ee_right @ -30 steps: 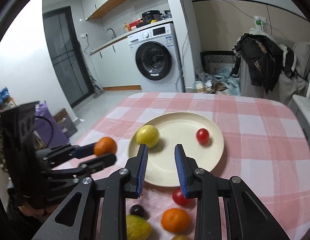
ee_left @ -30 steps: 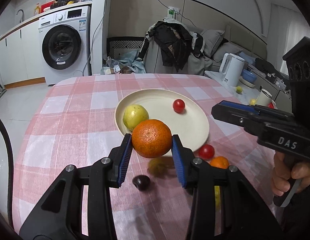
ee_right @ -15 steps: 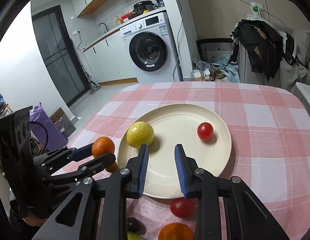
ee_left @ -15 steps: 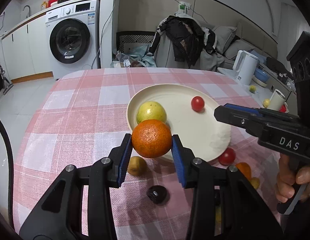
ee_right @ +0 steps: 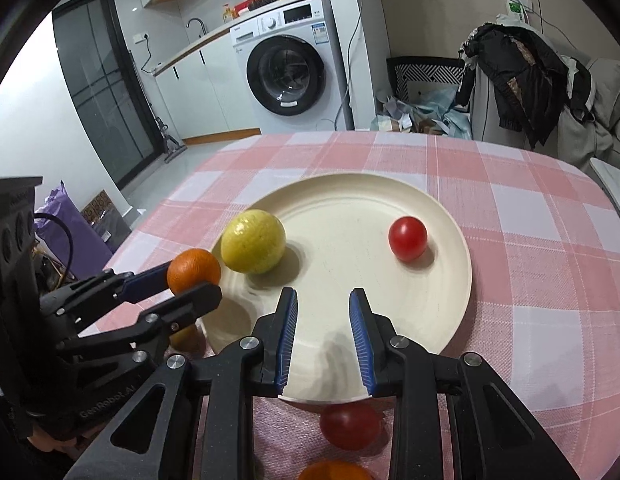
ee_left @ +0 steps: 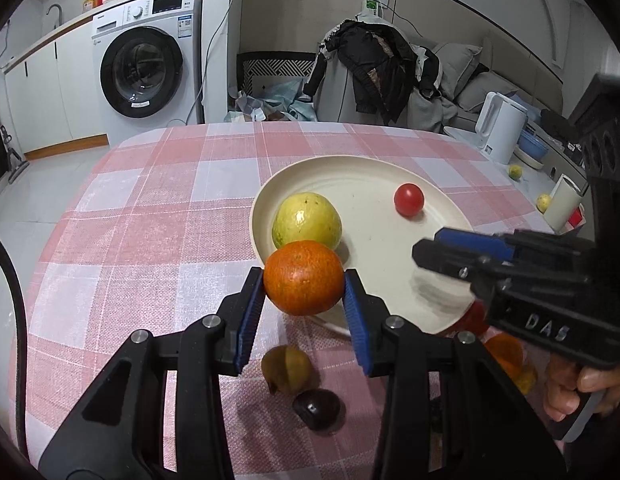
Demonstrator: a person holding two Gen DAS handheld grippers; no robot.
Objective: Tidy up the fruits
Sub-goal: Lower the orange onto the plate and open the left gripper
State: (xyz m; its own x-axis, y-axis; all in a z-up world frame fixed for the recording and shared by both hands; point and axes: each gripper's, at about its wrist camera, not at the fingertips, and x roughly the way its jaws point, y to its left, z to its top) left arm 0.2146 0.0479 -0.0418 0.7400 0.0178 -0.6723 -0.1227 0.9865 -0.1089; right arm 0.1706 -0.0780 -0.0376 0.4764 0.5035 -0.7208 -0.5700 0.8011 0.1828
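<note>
An orange [ee_left: 304, 277] is clamped between the blue pads of the left gripper [ee_left: 304, 288] and held over the near rim of the cream plate [ee_left: 373, 168], just beside the yellow-green guava [ee_left: 306, 221]. The right gripper [ee_right: 323, 334] is held parted and empty above the plate's near edge. The placing step appears to be in hand; next, the orange would likely be lowered onto bare plate, clear of the cherry tomato [ee_left: 408, 199], and released.

Upper left of my view stands a washing machine [ee_left: 148, 66]; a dark jacket [ee_left: 375, 64] hangs upper centre, and a white kettle [ee_left: 499, 126] sits at right.
</note>
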